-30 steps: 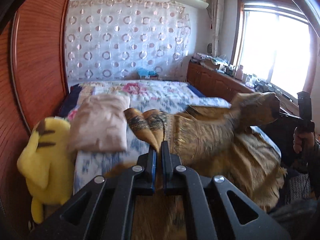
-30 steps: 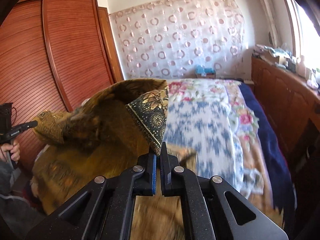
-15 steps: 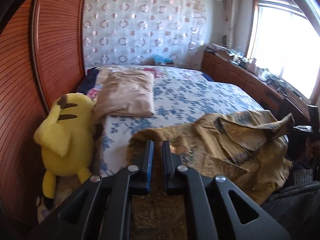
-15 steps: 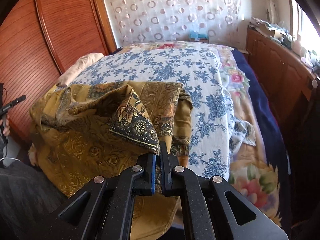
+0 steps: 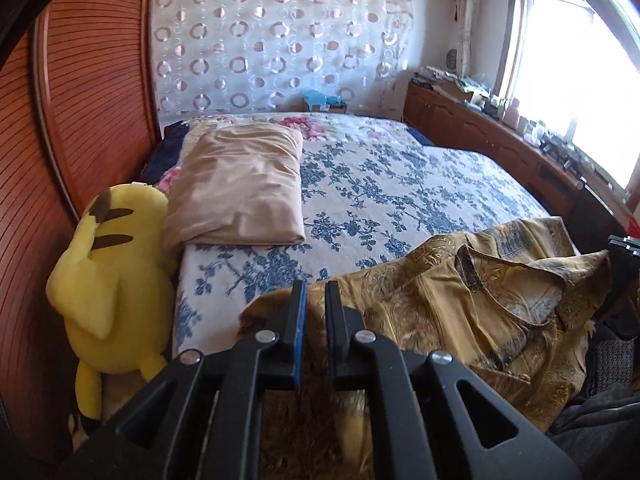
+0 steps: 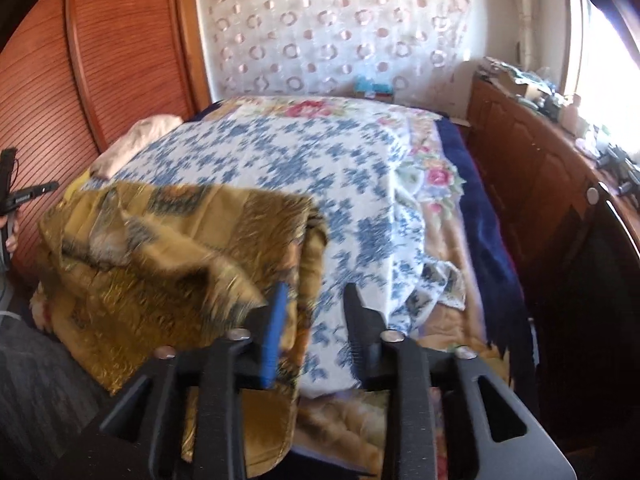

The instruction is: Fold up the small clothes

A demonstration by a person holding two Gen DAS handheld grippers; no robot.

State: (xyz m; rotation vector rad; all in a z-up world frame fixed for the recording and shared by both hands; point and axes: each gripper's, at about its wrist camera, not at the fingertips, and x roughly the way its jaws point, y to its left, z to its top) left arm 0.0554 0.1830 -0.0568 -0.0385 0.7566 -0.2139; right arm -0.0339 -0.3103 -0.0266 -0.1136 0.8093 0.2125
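Note:
A golden-brown patterned shirt [image 5: 472, 300] lies rumpled on the near edge of the bed; it also shows in the right wrist view [image 6: 168, 256]. My left gripper [image 5: 314, 300] stands over the shirt's left edge, its jaws a narrow gap apart with cloth beneath and between them. My right gripper [image 6: 314, 300] is open, its jaws wide apart, and the shirt's right edge lies just left of and under its blue-padded finger [image 6: 276, 320]. The right gripper's tips show at the far right of the left wrist view [image 5: 626, 244].
The bed [image 5: 400, 184] has a blue-flowered cover. A folded beige cloth [image 5: 240, 184] lies at its left. A yellow plush toy [image 5: 112, 280] leans by the wooden wardrobe [image 5: 80, 120]. A wooden cabinet [image 6: 532, 168] runs along the window side.
The lifted shirt has come down onto the bed. My right gripper has opened and let go of the shirt's corner. My left gripper's jaws have parted a little.

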